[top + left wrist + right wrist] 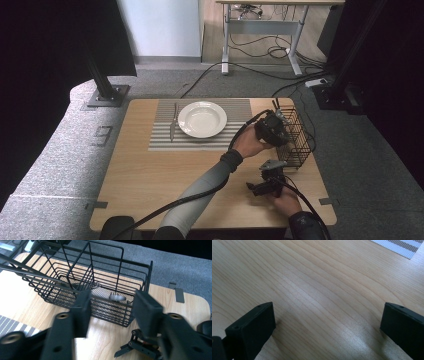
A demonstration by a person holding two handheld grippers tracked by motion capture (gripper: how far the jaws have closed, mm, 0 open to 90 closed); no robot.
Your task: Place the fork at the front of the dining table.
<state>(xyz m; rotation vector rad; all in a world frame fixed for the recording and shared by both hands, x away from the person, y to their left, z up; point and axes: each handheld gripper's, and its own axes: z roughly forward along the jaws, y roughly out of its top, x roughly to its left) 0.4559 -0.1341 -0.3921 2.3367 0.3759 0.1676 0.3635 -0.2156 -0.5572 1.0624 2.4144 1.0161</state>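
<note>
The wooden table (150,185) stood on grey carpet, with a second desk and loose cables on the floor beyond it. Nearest the person, the right tool (261,187) rested low over bare wood at the table's front right corner, its jaws spread wide with nothing between them; in the right gripper view only wood grain lay between the two black pads, with a corner of the striped placemat (398,245) far off. Just beyond it, the left tool (272,131) hovered at the near side of the black wire basket (295,135), which stood upright at the table's right edge. Its jaws were parted to a middling width and empty, aimed at the basket wall. Through the mesh in the left gripper view a fork (117,297) lay on the basket floor, blurred. Farther left, the placemat carried a white plate (202,119) in its middle and a knife (173,125) just beside the plate's left rim. Judging from this, the place setting seemed partly laid: plate and knife were out, while the fork had yet to be lifted from the basket and set down by the plate.
</note>
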